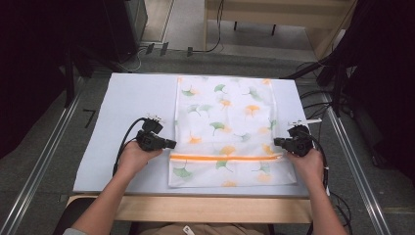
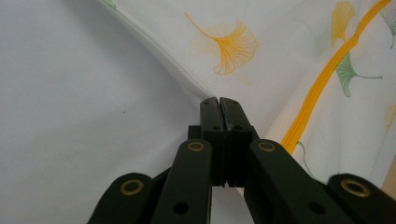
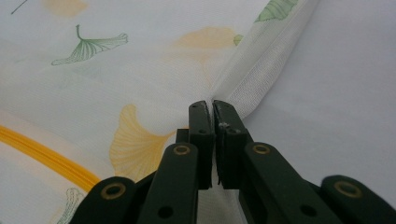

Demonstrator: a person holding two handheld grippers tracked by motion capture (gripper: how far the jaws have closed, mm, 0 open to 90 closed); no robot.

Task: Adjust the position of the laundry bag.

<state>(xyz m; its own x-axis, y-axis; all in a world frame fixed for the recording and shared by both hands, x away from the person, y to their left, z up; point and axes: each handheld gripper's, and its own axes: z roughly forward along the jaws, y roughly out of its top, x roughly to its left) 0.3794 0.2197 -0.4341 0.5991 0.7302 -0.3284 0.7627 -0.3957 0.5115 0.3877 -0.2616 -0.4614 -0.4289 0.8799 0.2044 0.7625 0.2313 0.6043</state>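
Now we have the mesh laundry bag (image 1: 226, 128) lying flat on the bench (image 1: 132, 103), its long axis running away from us and its orange zipper (image 1: 226, 157) crossing it near our end. Our left gripper (image 1: 169, 144) sits at the bag's left edge, just above the zipper line, and our right gripper (image 1: 280, 142) sits at the right edge at about the same height, so the two face each other across the bag's short width.

Seen from the left gripper view, the fingers (image 2: 211, 116) are pressed together on the bag's seamed edge (image 2: 173, 70), with the zipper (image 2: 322, 79) running off to one side. From the right gripper view, the fingers (image 3: 201, 121) are likewise clamped on the hemmed edge (image 3: 261, 70), and the fabric puckers toward the pinch, which suggests a real hold.

We judge the coming move to be a lift or fold of the near portion, and it turns on symmetry: both pinches lie on one line across the bag, parallel to the zipper. Neither hand is nearer; each holds its own side. If one leads, the bag will likely skew.
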